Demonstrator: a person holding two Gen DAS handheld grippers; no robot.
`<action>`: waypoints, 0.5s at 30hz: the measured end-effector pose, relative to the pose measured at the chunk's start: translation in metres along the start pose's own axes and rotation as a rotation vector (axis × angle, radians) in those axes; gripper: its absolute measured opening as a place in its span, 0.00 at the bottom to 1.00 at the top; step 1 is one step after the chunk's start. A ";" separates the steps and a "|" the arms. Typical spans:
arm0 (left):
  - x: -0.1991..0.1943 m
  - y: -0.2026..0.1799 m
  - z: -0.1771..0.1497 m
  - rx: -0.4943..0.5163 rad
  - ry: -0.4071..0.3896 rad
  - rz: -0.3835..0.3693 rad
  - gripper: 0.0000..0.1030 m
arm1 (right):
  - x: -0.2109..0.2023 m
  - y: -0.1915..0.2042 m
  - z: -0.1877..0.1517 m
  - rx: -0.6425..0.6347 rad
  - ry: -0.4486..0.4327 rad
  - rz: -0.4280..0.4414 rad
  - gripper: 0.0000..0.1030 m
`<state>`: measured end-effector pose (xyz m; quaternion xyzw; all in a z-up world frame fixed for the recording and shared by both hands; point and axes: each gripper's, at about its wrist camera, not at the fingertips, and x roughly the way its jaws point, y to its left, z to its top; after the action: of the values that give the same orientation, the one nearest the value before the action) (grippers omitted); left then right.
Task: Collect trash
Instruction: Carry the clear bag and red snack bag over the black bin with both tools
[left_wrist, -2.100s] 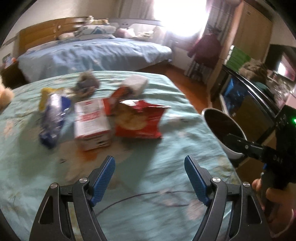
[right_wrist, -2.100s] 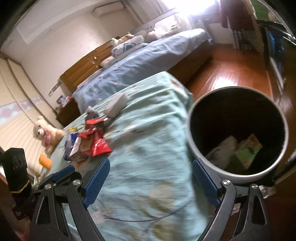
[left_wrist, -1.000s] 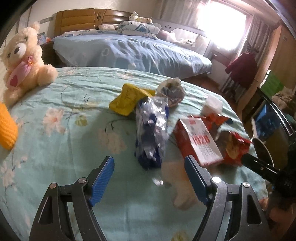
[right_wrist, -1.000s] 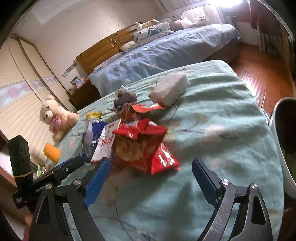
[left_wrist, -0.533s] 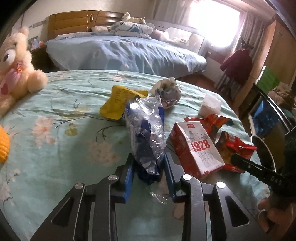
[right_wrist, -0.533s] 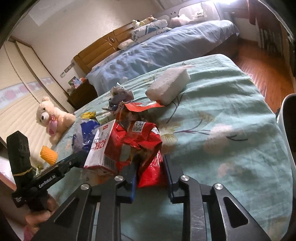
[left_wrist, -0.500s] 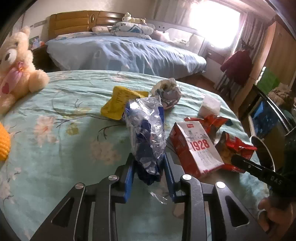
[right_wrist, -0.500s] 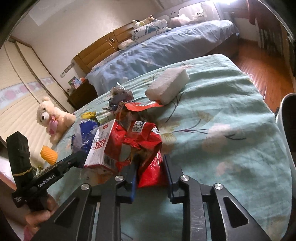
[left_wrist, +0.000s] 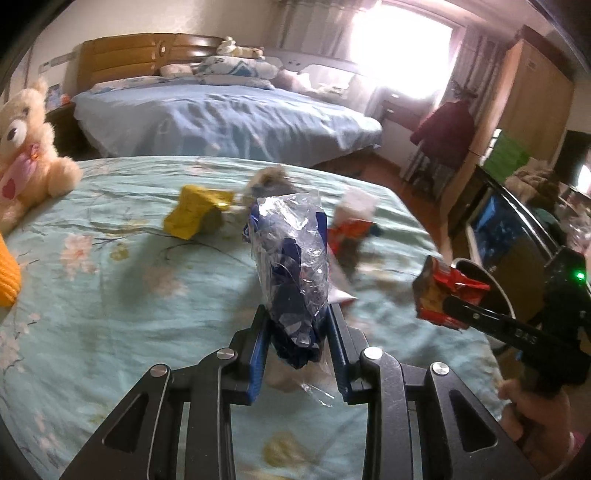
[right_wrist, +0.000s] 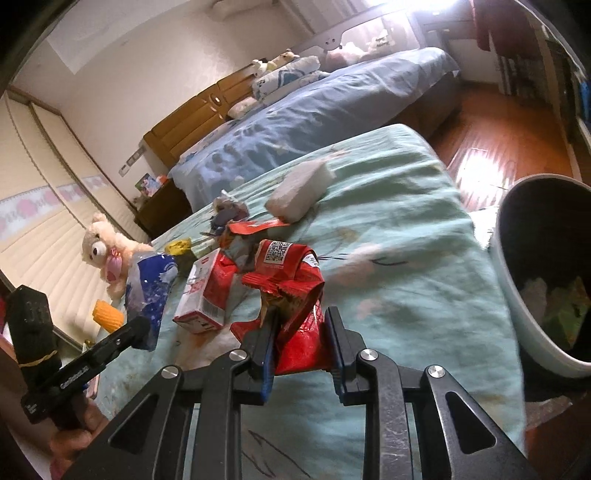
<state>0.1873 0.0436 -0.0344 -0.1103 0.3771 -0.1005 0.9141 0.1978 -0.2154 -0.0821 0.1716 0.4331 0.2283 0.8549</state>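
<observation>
My left gripper (left_wrist: 297, 345) is clamped on a blue plastic bag (left_wrist: 291, 280), right gripper (right_wrist: 301, 345) pinching a red snack bag (right_wrist: 291, 295), both lifted off the bedspread (right_wrist: 406, 295). Bin (right_wrist: 517, 295) sits right beside me, carton (right_wrist: 207, 295) and yellow wrapper (left_wrist: 194, 216) further out.

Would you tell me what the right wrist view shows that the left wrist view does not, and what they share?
Only the right wrist view shows the inside of the bin with trash in it, and the red-and-white carton. Only the left wrist view shows the bright window and the wardrobe. Both show the left gripper shut on the blue bag, the right gripper shut on the red snack bag, and the teddy bear.
</observation>
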 end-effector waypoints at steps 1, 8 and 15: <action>-0.001 -0.003 0.000 0.007 0.001 -0.006 0.28 | -0.004 -0.004 -0.001 0.007 -0.004 -0.005 0.24; 0.003 -0.037 0.000 0.077 0.024 -0.062 0.28 | -0.027 -0.028 -0.004 0.040 -0.032 -0.036 0.24; 0.018 -0.071 0.004 0.139 0.045 -0.113 0.29 | -0.053 -0.053 -0.004 0.074 -0.073 -0.074 0.24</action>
<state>0.1962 -0.0283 -0.0240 -0.0653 0.3827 -0.1804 0.9038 0.1795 -0.2876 -0.0751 0.1950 0.4160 0.1741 0.8710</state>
